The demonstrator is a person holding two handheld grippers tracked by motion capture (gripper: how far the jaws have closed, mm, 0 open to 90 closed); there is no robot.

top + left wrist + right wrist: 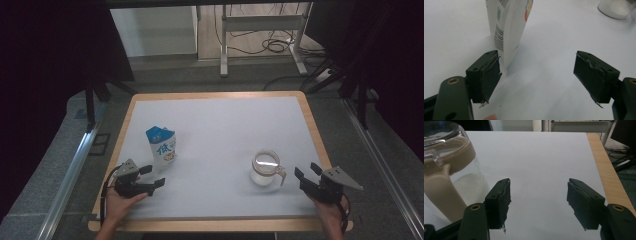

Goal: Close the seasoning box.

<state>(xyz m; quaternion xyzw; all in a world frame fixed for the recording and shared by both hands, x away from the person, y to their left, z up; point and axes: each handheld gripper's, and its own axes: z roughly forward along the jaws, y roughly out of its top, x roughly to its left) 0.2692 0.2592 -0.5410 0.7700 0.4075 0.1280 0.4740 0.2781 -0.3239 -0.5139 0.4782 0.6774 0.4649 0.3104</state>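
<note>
two grippers rest low over the white worktop (220, 130), both with jaws released and nothing between them. left gripper (152, 176) sits at 7 o'clock; the blue-and-white carton (161, 147) stands upright just beyond it, near its upper jaw but apart. right gripper (308, 172) sits at 4 o'clock, just beside the glass jug (265, 168) and its beige handle (441, 187), not touching.

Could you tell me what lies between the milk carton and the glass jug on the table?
Nothing: in the high view the stretch of white table top between the milk carton and the glass jug is bare.
</note>
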